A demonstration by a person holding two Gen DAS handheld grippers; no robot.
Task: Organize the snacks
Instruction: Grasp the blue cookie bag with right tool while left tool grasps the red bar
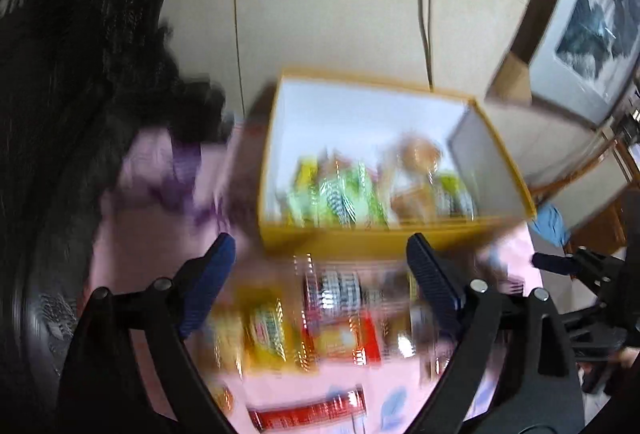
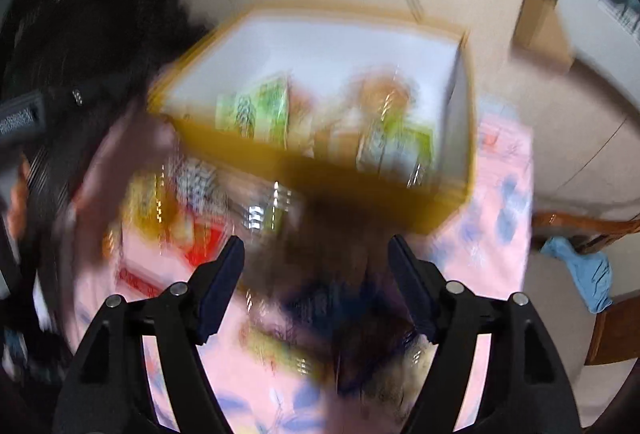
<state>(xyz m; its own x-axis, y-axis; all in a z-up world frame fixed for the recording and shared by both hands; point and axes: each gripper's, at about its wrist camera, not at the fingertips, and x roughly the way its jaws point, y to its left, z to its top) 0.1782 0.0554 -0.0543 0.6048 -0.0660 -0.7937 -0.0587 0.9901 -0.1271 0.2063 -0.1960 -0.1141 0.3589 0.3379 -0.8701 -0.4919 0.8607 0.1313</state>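
Task partly done, judging by layout; both views motion-blurred. Left to right: loose snack packets point(image 1: 320, 318) (yellow, red, silver wrappers) lie on the pink-clothed worktop point(image 1: 120, 234) in front of the yellow box point(image 1: 360, 238), not yet stowed. Left tool point(image 1: 320, 274) spread wide above them, nothing between its pads. Inside the box, green packets point(image 1: 340, 194) and a round brownish item already stand. Right tool point(image 2: 316, 266) also spread, empty, over dark blurred wrappers point(image 2: 360, 334) just before the box. Several packets remain.
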